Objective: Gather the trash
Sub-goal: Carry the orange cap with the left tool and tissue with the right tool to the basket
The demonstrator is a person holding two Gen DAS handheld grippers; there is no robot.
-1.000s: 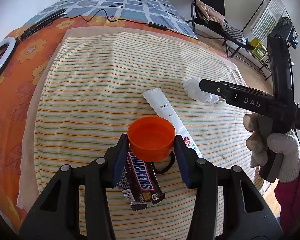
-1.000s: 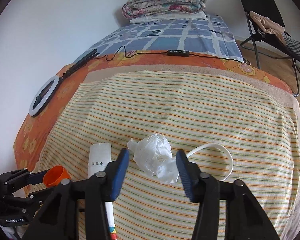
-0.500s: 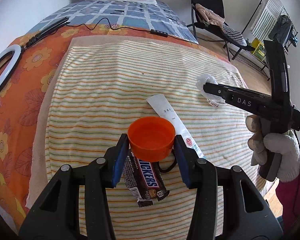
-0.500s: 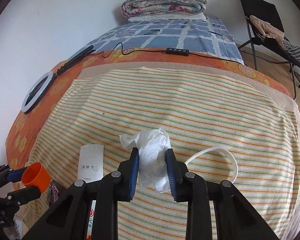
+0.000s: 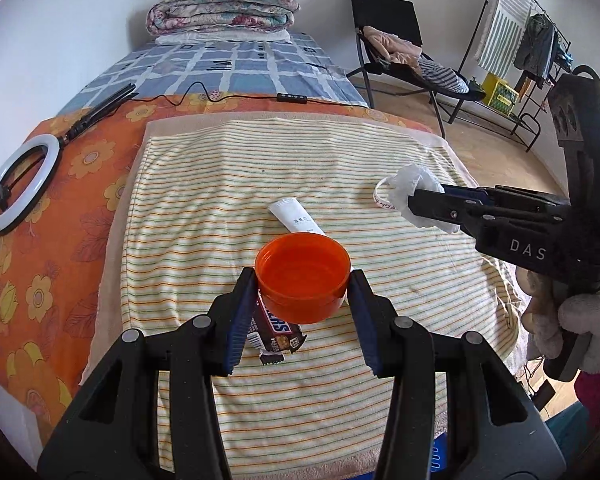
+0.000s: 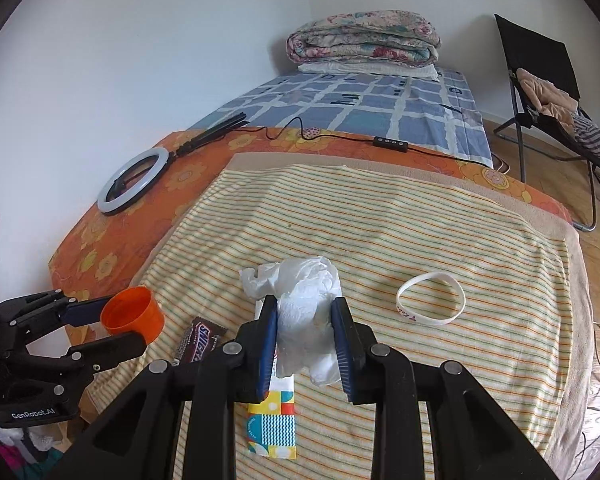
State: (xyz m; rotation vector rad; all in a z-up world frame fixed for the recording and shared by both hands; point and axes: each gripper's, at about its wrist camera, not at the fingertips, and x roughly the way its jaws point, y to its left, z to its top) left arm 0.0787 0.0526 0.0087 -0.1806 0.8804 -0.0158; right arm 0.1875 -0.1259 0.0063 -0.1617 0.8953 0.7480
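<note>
The left gripper pinches a round orange plastic cup above a glossy candy wrapper. The right gripper squeezes crumpled white tissue, raised over the striped towel near a white wristband.

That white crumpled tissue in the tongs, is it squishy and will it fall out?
The crumpled tissue looks soft: it bulges above and below the right tongs, so it probably squashes easily. It seems very light, hanging clear of the striped towel without sagging much. Its wrinkly surface likely grips well, so it probably won't slip out.
</note>
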